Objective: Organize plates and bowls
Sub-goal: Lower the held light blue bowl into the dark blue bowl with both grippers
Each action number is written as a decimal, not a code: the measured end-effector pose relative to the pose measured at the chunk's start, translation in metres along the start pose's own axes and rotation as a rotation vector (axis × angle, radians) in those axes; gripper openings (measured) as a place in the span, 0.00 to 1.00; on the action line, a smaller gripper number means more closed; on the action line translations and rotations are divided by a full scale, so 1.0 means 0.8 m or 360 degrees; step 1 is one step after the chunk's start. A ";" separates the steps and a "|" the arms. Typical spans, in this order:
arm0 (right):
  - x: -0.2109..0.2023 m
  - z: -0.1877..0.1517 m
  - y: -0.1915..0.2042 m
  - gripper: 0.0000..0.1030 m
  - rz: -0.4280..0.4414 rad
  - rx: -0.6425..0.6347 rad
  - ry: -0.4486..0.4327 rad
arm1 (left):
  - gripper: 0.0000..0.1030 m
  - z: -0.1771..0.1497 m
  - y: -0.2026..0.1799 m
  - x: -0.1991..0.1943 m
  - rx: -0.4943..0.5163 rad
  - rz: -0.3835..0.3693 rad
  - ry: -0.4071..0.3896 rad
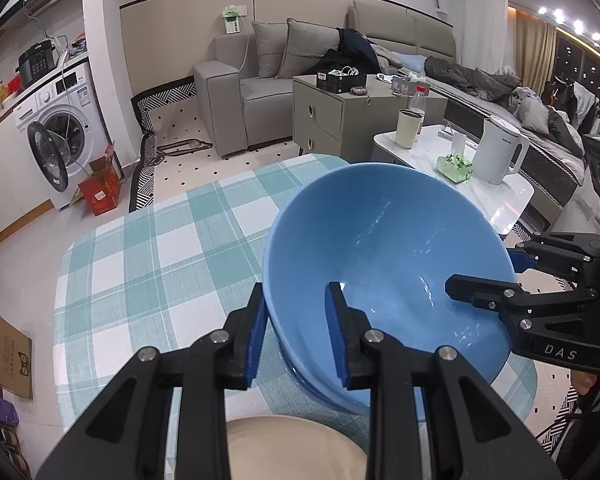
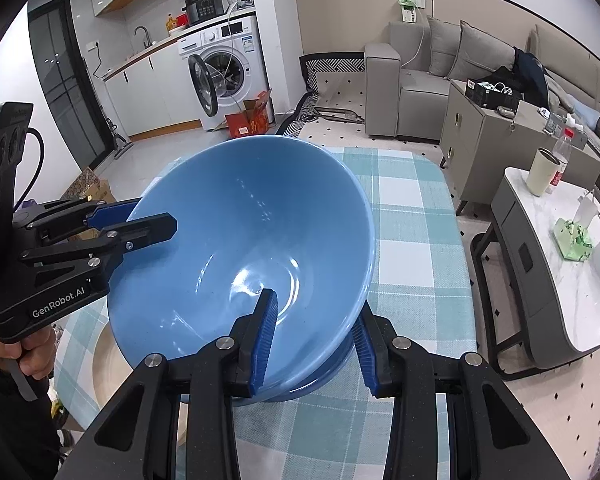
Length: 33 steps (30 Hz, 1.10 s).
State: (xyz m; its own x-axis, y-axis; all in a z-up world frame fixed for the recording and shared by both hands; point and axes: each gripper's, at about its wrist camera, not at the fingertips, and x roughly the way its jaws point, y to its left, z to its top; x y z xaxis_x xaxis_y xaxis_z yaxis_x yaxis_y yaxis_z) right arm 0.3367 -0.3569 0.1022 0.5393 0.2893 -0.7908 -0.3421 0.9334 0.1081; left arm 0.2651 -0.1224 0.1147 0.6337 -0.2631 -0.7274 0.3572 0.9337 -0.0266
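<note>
Blue bowl (image 1: 384, 264) carried between both tools, tilted, its rim pinched on two opposite sides. Left hand-held gripper (image 1: 298, 332) clamped on the near rim in its own view, one blue pad inside the wall and one outside; right hand-held gripper (image 2: 314, 340) clamped the same way on the opposite rim, one pad (image 2: 266, 336) inside, the other against the outer wall. Two grips on one bowl, probably because a wide, glossy, sloping wall slips easily from a single pinch and a second hold stops it swinging.

Bowl low over the checked table (image 1: 140, 248), its underside apparently meeting or nearly meeting another blue piece (image 2: 324, 380) directly beneath; whether nested, resting or just above it, impossible to tell. Looks like a stacking step, like dishes gathered into one pile.

Beige plate (image 1: 296, 448) on the table just beside the bowl, toward the person, partly hidden under the gripper bodies. A hand (image 2: 28, 356) visible on the left tool's handle.

Beyond the cloth, a white side table (image 1: 428, 152) with a kettle (image 1: 498, 148) and cup (image 1: 407, 128), well apart from the dishes.

Next move likely a level lowering with both sides released together; an uneven release could tip the bowl off the piece below.
</note>
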 end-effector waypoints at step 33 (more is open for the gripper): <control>0.055 -0.030 0.004 0.36 -0.0023 -0.0038 0.0165 | 0.26 -0.032 0.005 0.048 -0.0026 -0.0017 0.0129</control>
State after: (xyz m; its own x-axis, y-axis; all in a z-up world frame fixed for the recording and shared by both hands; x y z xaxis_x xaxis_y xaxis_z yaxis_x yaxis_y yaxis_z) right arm 0.3410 -0.3463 0.0534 0.4622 0.2514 -0.8504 -0.3537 0.9316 0.0831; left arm 0.2734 -0.1225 0.0696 0.5722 -0.2531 -0.7801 0.3520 0.9349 -0.0451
